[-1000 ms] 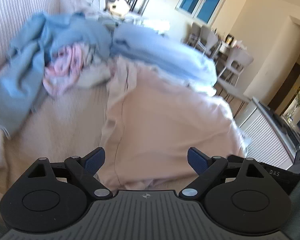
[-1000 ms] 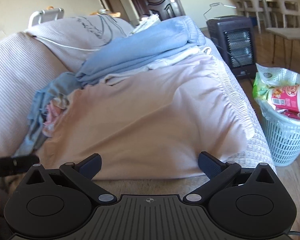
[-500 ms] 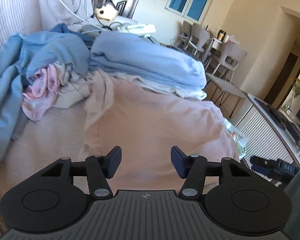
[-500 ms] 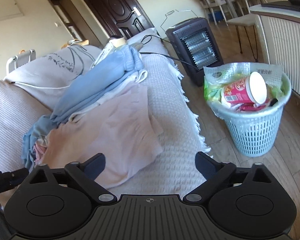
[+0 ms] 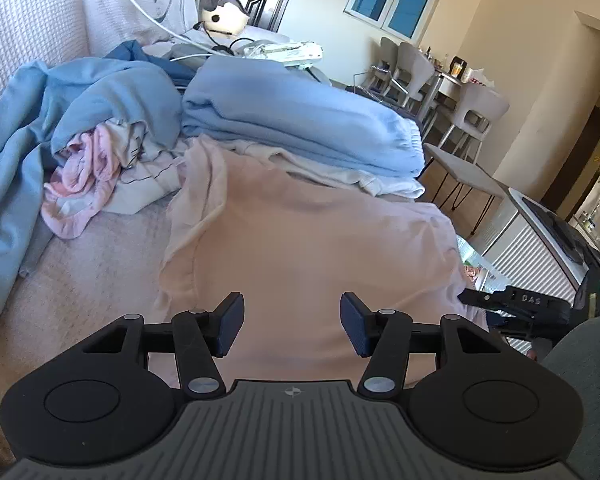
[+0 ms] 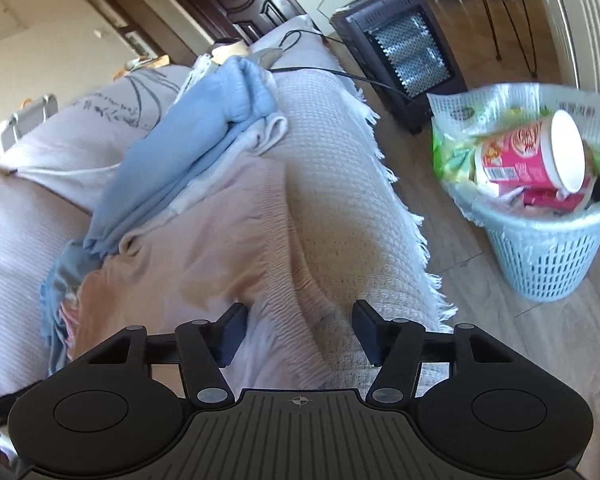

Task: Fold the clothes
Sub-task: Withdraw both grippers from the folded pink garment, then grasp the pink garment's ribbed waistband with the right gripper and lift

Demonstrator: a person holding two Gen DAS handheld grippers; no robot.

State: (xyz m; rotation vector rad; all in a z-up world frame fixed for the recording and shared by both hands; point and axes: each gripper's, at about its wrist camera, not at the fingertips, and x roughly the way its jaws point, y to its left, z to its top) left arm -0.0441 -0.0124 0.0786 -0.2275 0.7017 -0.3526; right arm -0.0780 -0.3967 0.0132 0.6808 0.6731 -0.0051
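Pink garment [image 5: 308, 248] spread on the sofa [image 6: 340, 152] — left gripper [image 5: 292, 330] jaws half-spread, right gripper [image 6: 300, 334] jaws closing over its hem.

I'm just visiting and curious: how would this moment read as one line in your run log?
stage: reaching pink garment on sofa | left gripper: open, over cloth | right gripper: closing around hem, not yet pinched | folded blue stack: behind
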